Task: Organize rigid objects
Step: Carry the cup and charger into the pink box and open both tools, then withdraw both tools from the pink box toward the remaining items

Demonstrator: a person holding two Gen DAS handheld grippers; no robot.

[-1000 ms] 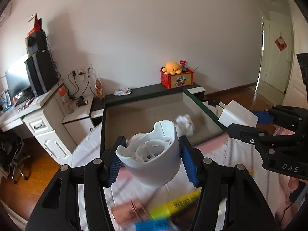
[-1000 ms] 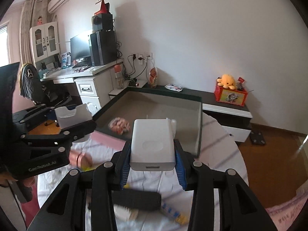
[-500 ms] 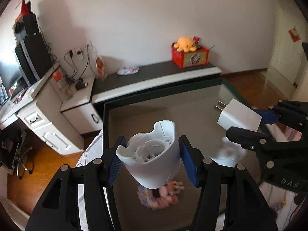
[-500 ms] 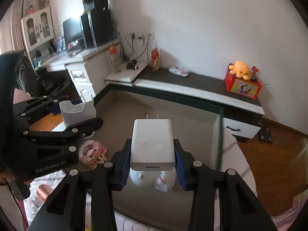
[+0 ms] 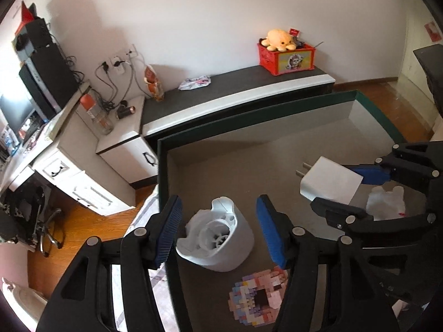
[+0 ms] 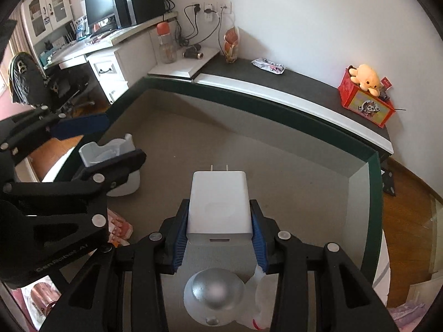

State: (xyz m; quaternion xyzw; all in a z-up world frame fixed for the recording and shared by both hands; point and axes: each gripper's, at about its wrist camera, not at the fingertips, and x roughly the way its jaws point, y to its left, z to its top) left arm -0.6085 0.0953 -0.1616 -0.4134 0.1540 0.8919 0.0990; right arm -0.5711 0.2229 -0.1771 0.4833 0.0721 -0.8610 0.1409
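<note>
A big box with a green rim [image 5: 249,121] [image 6: 277,110] and a grey floor fills both views. My left gripper [image 5: 218,229] [image 6: 121,141] hangs over its near left corner and its jaws are opening. A white moulded plastic shell [image 5: 218,240] [image 6: 124,188] lies tilted on the box floor between the blue pads [image 5: 169,229], which stand clear of it. My right gripper [image 6: 219,207] [image 5: 336,191] is shut on a white wall charger [image 6: 218,202] [image 5: 329,182], prongs pointing away, above the middle of the box.
Inside the box lie a pink pixel-brick figure [image 5: 259,296] [image 6: 119,227], a white soft toy [image 5: 384,204] and a silver dome [image 6: 214,293]. Behind stand a dark-topped bench [image 5: 221,88], a red crate with an orange octopus plush [image 5: 285,52], and a white desk [image 5: 72,171].
Both grippers moved forward and down from the bed to over the box. The left jaws widened and the white shell slipped down onto the box floor. The charger stayed gripped.
</note>
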